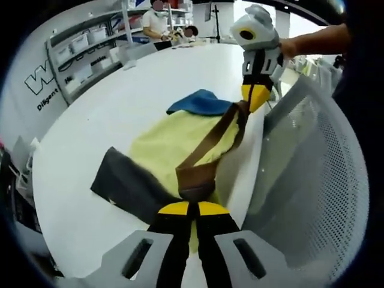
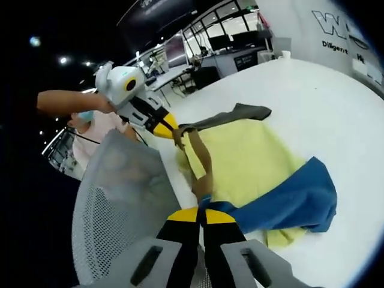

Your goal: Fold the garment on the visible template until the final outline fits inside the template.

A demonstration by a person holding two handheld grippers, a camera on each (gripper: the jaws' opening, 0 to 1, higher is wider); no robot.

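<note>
We hold the left gripper (image 1: 191, 207) closed on one end of the garment's brown hem band (image 1: 210, 147), its yellow-tipped jaws pinching the cloth at the near edge of the white desk (image 1: 90, 126). The right gripper (image 2: 203, 211) is likewise clamped shut on the other end of that brown band, just where it meets the blue sleeve (image 2: 294, 201). Between our two grippers the band is lifted off the desk and stretched taut. The garment (image 1: 174, 144) itself is yellow in the body, and it lies spread on the desk with a dark grey sleeve (image 1: 123, 183) at one side and the blue sleeve at the other. A grey mesh chair back (image 1: 312, 174) stands just beside the desk edge. Shelving with storage bins (image 1: 84, 51) lines the far wall, and people (image 1: 157, 23) sit beyond the desk.
</note>
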